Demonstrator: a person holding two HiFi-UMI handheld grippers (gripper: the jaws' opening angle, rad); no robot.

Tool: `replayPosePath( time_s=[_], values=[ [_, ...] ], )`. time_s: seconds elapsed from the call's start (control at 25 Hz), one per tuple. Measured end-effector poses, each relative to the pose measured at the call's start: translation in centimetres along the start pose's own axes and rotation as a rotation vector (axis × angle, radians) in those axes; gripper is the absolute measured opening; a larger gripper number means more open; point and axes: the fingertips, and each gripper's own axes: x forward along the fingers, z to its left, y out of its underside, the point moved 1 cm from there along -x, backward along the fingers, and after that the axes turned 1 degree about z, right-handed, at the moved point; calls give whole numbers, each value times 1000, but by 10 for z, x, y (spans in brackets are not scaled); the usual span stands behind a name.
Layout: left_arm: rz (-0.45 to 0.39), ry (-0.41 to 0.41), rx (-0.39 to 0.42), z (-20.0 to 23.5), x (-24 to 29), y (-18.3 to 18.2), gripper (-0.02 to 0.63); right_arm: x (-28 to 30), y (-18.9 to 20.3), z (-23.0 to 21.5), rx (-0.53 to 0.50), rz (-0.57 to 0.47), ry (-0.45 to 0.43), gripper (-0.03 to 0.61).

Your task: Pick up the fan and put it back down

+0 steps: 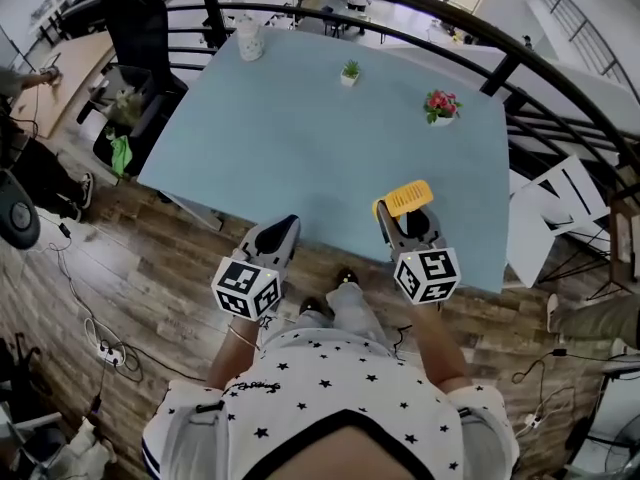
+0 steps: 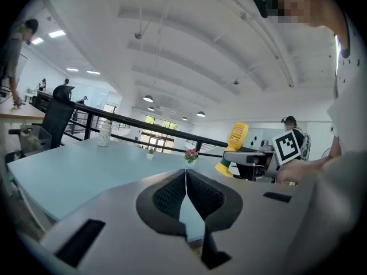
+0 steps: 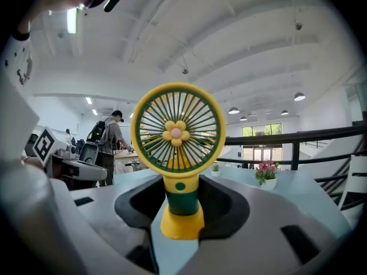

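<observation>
A small yellow-and-green fan [image 1: 405,198] with a round grille and a flower at its hub is held upright off the light blue table [image 1: 300,138], over its near edge. My right gripper [image 1: 400,216] is shut on the fan's green stem, just above the yellow foot; in the right gripper view the fan [image 3: 178,132] fills the middle between the right gripper's [image 3: 182,202] pads. My left gripper [image 1: 280,230] hangs at the table's near edge to the left, shut with nothing in it; its pads meet in the left gripper view [image 2: 186,179], where the fan [image 2: 235,139] shows at the right.
On the table's far part stand a white jar [image 1: 250,40], a small green plant [image 1: 349,72] and a pot of pink flowers [image 1: 441,106]. A black railing [image 1: 500,53] curves behind the table. A black office chair [image 1: 135,28] stands at the far left.
</observation>
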Motion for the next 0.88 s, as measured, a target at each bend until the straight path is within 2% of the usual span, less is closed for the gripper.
replayPosePath(
  time_s=[0.44, 0.88],
  values=[
    [-14, 44, 12, -13, -1, -1, 29, -28, -16, 4, -1, -22, 3, 175],
    [-13, 45, 4, -9, -3, 1, 29, -27, -17, 11, 4, -12, -16, 175]
  ],
)
